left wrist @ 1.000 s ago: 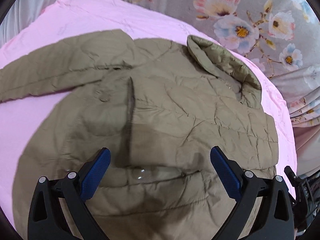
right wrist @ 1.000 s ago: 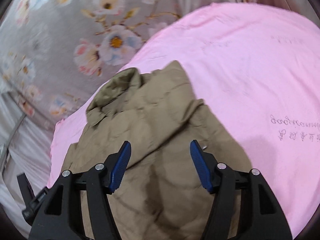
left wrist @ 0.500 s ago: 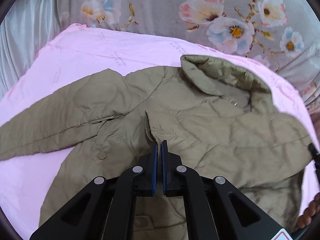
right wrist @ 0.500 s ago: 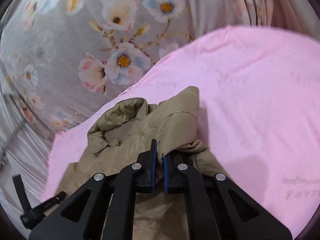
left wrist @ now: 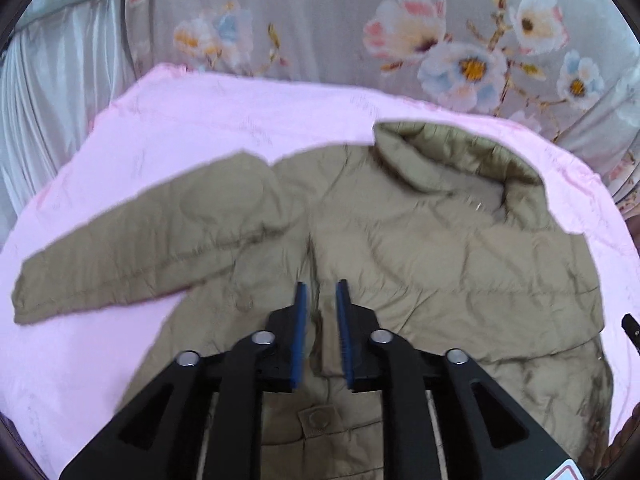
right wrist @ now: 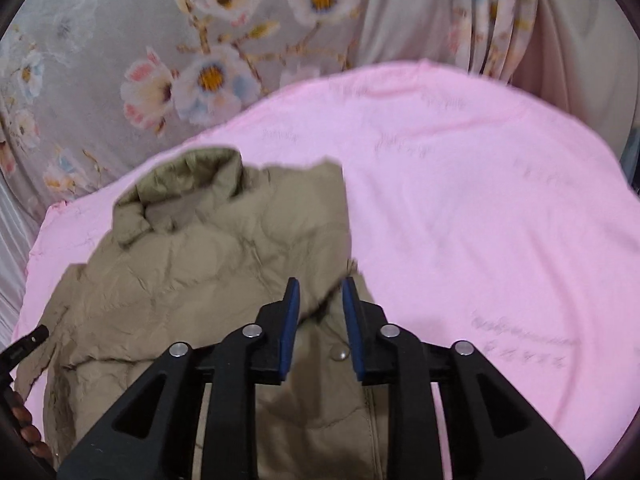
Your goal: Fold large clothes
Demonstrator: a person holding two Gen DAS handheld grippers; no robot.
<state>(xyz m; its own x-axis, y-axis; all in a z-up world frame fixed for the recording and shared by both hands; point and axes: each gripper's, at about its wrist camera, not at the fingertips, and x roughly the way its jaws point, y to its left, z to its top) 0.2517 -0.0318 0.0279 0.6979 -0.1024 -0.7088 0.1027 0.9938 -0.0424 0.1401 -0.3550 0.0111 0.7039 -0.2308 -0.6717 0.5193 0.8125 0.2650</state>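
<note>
While both claws have just been opening, we see narrow gaps: left gripper [left wrist: 321,286], right gripper [right wrist: 319,282]; jacket [left wrist: 440,264] hem hidden beneath; any grip on fabric unclear through blur.

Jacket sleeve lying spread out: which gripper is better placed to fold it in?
Likely left: the sleeve lies beside the left gripper, whose jaws have just been opening, fabric loose between them; the right view doesn't show it.

Jacket [left wrist: 420,248] hem behind the fingers [left wrist: 299,336]; sheet lettering [right wrist: 520,340] blurred.
</note>
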